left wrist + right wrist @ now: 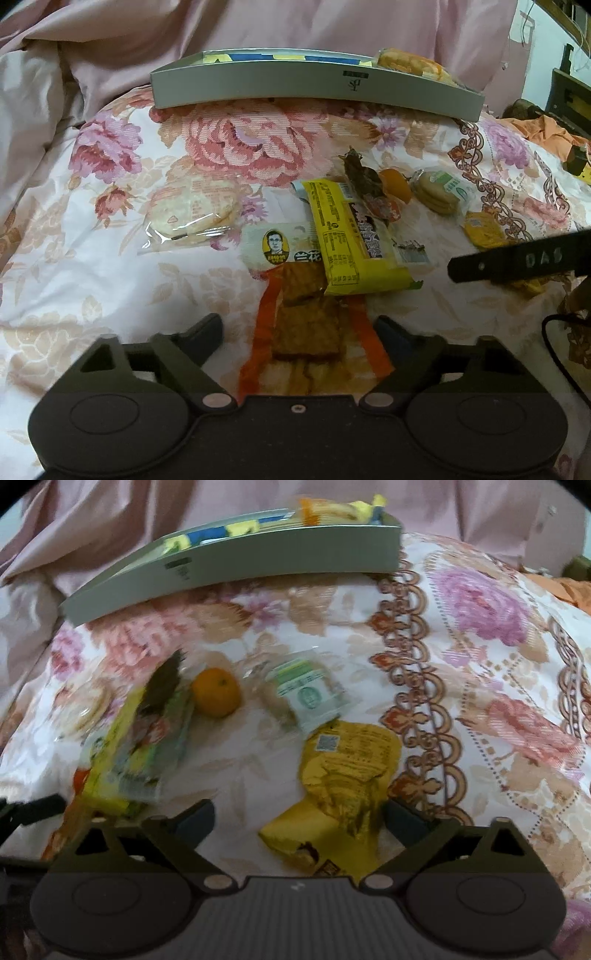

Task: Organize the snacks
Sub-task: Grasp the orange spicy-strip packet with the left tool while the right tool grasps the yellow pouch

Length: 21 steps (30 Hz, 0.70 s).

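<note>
My left gripper (299, 330) is open low over the bedspread. An orange-edged packet of brown dried tofu (306, 343) lies between its fingers, untouched. My right gripper (299, 819) is also open, with a crumpled yellow packet (343, 775) lying between its fingers. A grey shallow box (317, 88) (236, 568) sits at the back with several snacks inside. In the middle lie a long yellow packet (343, 236), a tangerine (397, 184) (216, 691), a biscuit pack (439, 192) (306, 694) and a clear pack of rice crackers (192, 214).
Everything rests on a soft floral bedspread (110, 277) with pink bedding (258, 26) bunched behind the box. A black bar of the right-hand tool (517, 258) crosses the right side of the left wrist view. Dark furniture and orange cloth (546, 129) stand at far right.
</note>
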Each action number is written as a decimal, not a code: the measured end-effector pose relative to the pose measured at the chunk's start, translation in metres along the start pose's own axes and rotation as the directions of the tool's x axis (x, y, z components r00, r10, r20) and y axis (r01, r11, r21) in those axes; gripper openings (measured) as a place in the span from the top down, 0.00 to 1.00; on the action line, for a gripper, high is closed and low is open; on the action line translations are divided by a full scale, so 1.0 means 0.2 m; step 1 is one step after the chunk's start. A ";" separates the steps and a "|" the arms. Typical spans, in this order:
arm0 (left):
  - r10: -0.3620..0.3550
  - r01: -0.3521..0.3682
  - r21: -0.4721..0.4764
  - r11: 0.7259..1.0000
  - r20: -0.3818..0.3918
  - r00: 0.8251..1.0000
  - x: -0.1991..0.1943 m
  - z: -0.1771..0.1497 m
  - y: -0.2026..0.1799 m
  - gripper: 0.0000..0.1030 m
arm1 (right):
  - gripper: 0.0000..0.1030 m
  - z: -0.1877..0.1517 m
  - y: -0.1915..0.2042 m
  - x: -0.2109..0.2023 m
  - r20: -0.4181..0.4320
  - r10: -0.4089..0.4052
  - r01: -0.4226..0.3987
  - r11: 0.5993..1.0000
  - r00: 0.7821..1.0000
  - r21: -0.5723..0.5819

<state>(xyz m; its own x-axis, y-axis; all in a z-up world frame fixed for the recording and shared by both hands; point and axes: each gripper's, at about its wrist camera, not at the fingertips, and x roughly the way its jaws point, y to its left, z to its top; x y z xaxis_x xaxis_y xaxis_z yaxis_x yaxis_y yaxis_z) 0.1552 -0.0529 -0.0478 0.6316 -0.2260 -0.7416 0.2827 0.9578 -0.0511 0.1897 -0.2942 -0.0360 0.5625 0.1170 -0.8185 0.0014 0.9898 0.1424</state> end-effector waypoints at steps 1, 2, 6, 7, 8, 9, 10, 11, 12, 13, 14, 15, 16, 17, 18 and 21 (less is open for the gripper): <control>-0.002 0.002 -0.001 1.000 -0.002 1.000 -0.01 0.00 0.00 0.27 | 0.16 0.00 0.02 0.00 0.002 0.005 -0.005 1.000 1.000 -0.018; -0.003 0.003 -0.002 1.000 -0.004 1.000 -0.01 0.01 0.01 0.33 | 0.23 -0.01 0.03 -0.01 0.005 0.006 -0.006 0.999 1.000 -0.034; -0.013 0.013 -0.016 1.000 -0.010 1.000 -0.02 0.01 0.02 0.34 | 0.31 -0.01 0.07 -0.01 0.015 0.009 -0.008 0.997 1.000 -0.077; -0.012 0.011 -0.017 1.000 -0.012 1.000 -0.02 0.00 0.01 0.34 | 0.32 -0.01 0.07 -0.02 0.017 0.013 -0.011 0.997 1.000 -0.080; -0.010 0.010 -0.020 1.000 -0.014 1.000 -0.02 0.00 0.01 0.34 | 0.34 -0.01 0.07 -0.02 0.018 0.016 -0.015 0.996 1.000 -0.083; -0.009 0.008 -0.024 1.000 -0.016 1.000 -0.03 0.00 0.01 0.34 | 0.34 -0.02 0.07 -0.03 0.019 0.022 -0.020 0.996 1.000 -0.083; -0.008 0.007 -0.035 0.999 -0.020 1.000 -0.04 -0.01 0.01 0.34 | 0.35 -0.02 0.07 -0.03 0.020 0.031 -0.029 0.996 0.999 -0.081; -0.006 0.005 -0.047 0.999 -0.023 1.000 -0.05 -0.01 0.02 0.34 | 0.35 -0.02 0.06 -0.04 0.020 0.043 -0.042 0.996 0.999 -0.079; -0.005 0.003 -0.061 0.998 -0.028 1.000 -0.06 -0.02 0.02 0.34 | 0.35 -0.02 0.06 -0.04 0.019 0.061 -0.059 0.995 0.998 -0.078; -0.002 0.000 -0.076 0.997 -0.033 0.999 -0.07 -0.02 0.02 0.34 | 0.35 -0.03 0.06 -0.05 0.016 0.081 -0.079 0.994 0.997 -0.081; 0.001 -0.004 -0.089 0.996 -0.038 0.999 -0.08 -0.02 0.02 0.34 | 0.36 -0.03 0.06 -0.06 0.012 0.103 -0.102 0.991 0.995 -0.089; 0.004 -0.009 -0.103 0.995 -0.045 0.999 -0.09 -0.03 0.03 0.34 | 0.36 -0.04 0.07 -0.07 0.007 0.127 -0.126 0.987 0.992 -0.098; 0.007 -0.012 -0.111 0.994 -0.049 0.999 -0.10 -0.03 0.03 0.34 | 0.37 -0.05 0.08 -0.09 -0.001 0.155 -0.155 0.982 0.988 -0.106; 0.011 -0.017 -0.119 0.993 -0.054 0.999 -0.11 -0.04 0.03 0.34 | 0.37 -0.05 0.10 -0.09 -0.011 0.183 -0.183 0.977 0.983 -0.113; 0.015 -0.022 -0.124 0.992 -0.057 0.998 -0.12 -0.04 0.03 0.34 | 0.37 -0.06 0.11 -0.10 -0.021 0.209 -0.210 0.970 0.978 -0.121; 0.027 -0.035 -0.128 0.991 -0.062 0.998 -0.13 -0.05 0.05 0.34 | 0.37 -0.08 0.16 -0.12 -0.027 0.231 -0.232 0.957 0.973 -0.172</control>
<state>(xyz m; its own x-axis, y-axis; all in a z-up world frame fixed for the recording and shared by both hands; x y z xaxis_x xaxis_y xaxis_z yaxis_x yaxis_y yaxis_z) 0.1333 -0.0363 -0.0355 0.5928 -0.1882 -0.7831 0.1655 0.9800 -0.1102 0.1632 -0.2649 -0.0208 0.5251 0.3447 -0.7781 -0.2713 0.9344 0.2309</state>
